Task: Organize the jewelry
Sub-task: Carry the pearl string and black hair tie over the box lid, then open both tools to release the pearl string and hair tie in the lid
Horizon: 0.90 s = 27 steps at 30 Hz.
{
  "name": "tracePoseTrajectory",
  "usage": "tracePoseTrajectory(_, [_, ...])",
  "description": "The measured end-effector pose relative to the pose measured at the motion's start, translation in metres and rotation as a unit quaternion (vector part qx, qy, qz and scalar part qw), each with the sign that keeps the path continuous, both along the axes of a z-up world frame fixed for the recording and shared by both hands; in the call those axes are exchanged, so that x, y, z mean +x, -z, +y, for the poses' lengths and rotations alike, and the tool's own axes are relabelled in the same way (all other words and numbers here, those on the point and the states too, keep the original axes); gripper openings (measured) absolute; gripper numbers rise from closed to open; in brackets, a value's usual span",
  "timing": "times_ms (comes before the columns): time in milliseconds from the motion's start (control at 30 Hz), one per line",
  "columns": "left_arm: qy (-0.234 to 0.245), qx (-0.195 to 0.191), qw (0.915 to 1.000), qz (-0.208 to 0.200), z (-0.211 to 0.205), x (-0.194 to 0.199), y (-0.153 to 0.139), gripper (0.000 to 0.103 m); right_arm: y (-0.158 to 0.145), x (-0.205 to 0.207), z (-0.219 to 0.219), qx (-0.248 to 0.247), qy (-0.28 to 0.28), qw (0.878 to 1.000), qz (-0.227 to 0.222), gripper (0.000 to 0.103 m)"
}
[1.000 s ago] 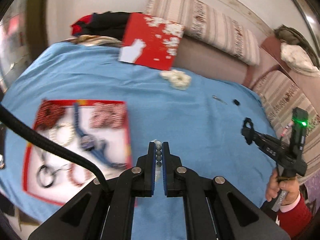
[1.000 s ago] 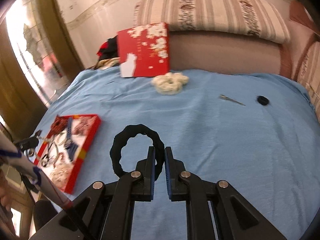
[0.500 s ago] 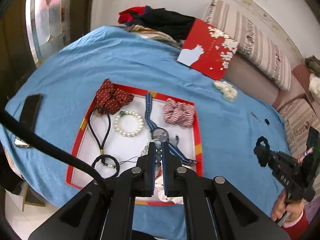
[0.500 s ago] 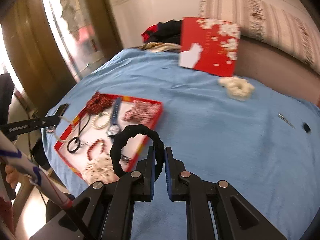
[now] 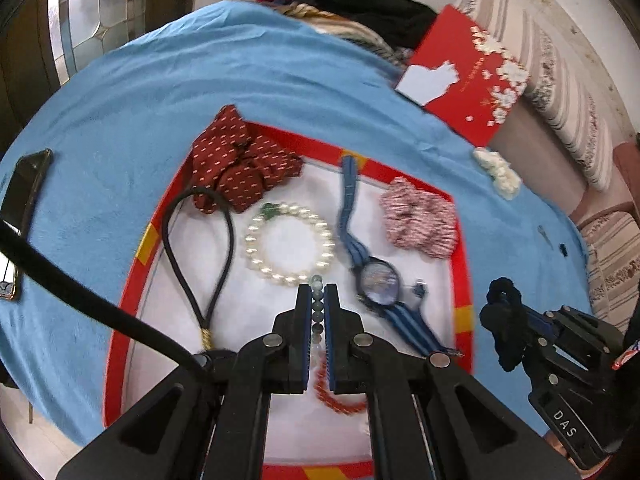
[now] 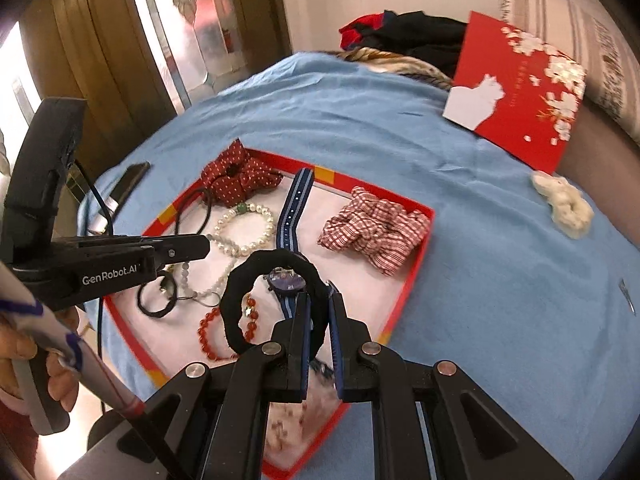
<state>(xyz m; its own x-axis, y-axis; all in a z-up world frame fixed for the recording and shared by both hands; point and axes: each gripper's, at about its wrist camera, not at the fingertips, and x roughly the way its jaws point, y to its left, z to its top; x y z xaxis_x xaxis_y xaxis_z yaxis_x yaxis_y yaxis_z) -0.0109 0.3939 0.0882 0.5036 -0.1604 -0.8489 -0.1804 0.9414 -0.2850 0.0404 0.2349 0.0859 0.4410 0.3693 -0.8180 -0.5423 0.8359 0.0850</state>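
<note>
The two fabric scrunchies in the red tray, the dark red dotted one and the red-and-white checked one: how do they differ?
The dark red dotted fabric scrunchie carries small pale dots; the red-and-white checked fabric scrunchie is a lighter plaid. The dotted one sits at the red tray's far left corner, spilling over its rim; the checked one lies near the far right corner. The dotted one touches a black cord loop; the checked one lies alone. Both are ruffled fabric.

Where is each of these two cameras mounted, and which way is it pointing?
Left wrist: rides on the left gripper, looking down its fingers, shut on a pale bead strand, at the red tray; the right gripper shows at right.
Right wrist: rides on the right gripper, shut on a black scrunchie, aimed down at the tray; the left gripper and a hand show at left.
Shared: tray, blue watch, pearl bracelet, blue cover.
</note>
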Motion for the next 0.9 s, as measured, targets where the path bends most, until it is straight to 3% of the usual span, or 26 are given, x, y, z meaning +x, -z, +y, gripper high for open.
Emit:
tracePoseTrajectory(300, [-0.003, 0.006, 0.9999, 0.009, 0.019, 0.009, 0.017, 0.005, 0.038, 0.032, 0.023, -0.084, 0.007, 0.996, -0.006, 0.010])
tracePoseTrajectory(533, [-0.001, 0.008, 0.9999, 0.007, 0.020, 0.010, 0.022, 0.005, 0.042, 0.038, 0.019, -0.101, 0.019, 0.995, -0.011, 0.011])
tracePoseTrajectory(600, [0.002, 0.007, 1.0000, 0.005, 0.019, 0.009, 0.020, 0.007, 0.040, 0.037, 0.017, -0.099, 0.023, 0.995, -0.011, 0.016])
tracePoseTrajectory(700, [0.000, 0.007, 1.0000, -0.004, 0.017, 0.003, 0.012, 0.023, 0.035, 0.037, 0.013, -0.092, 0.030, 0.995, -0.013, 0.039])
tracePoseTrajectory(767, [-0.004, 0.011, 0.9998, -0.015, 0.014, -0.003, 0.003, 0.034, 0.031, 0.035, 0.009, -0.088, 0.034, 0.995, -0.014, 0.041])
tracePoseTrajectory(900, [-0.010, 0.030, 0.9986, -0.043, 0.007, -0.021, -0.021, 0.037, 0.019, 0.029, -0.003, -0.079, 0.042, 0.996, -0.020, 0.042])
